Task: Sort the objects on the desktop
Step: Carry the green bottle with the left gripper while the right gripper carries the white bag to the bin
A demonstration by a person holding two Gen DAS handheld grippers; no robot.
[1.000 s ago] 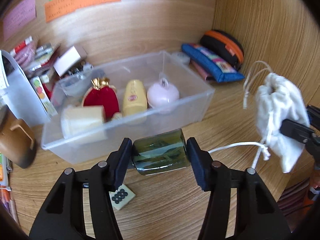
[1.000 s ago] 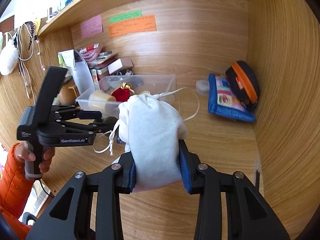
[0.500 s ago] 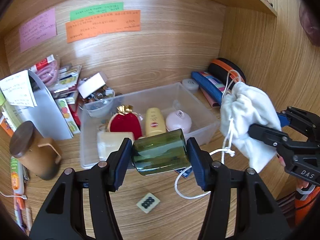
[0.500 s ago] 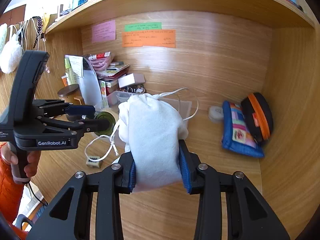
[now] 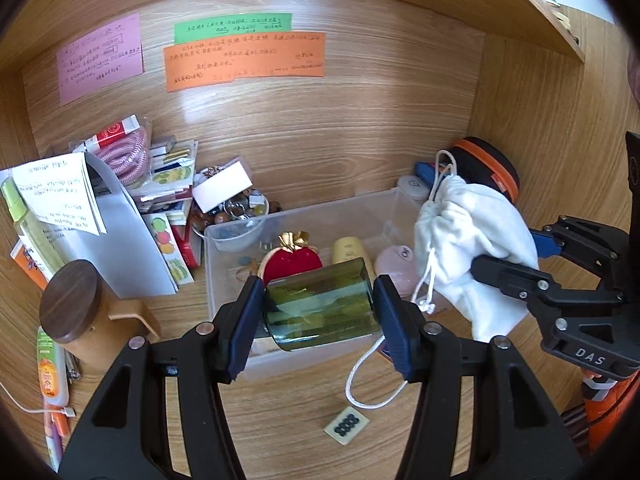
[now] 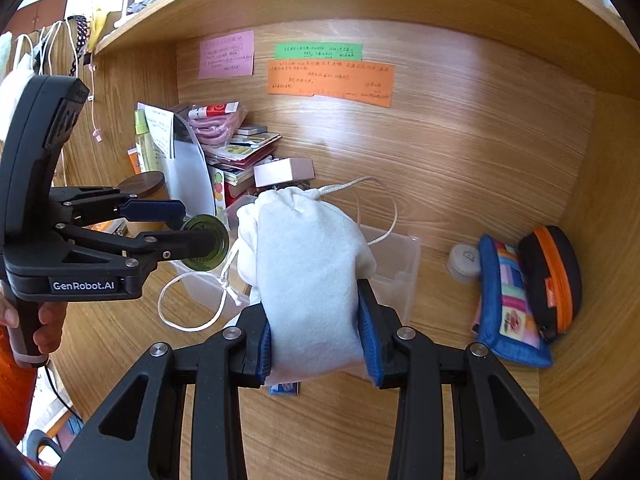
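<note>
A green glass jar point(image 5: 322, 306), lying on its side, is clamped between the blue pads of the left hand-held gripper point(image 5: 320, 312), held in the air above the near wall of a clear plastic bin point(image 5: 304, 220) on the wooden tabletop point(image 5: 280, 420). Just to its right, the right hand-held gripper point(image 6: 316, 332) squeezes a white drawstring pouch point(image 6: 308, 280), its cord point(image 5: 368, 380) trailing in a loop to the tabletop. Inside the bin lie a red pouch with a gold top point(image 5: 296, 258), a yellow tube point(image 5: 348, 250) and a pale pink round case point(image 5: 394, 266). A small tile with dark dots point(image 5: 347, 426) sits on the tabletop in front. A wooden mug with a dark lid point(image 5: 86, 316) stands to the left, papers and packets stacked behind it. A blue patchwork pouch point(image 6: 508, 300) and a black case with an orange zip point(image 6: 550, 276) rest in the right corner.
</note>
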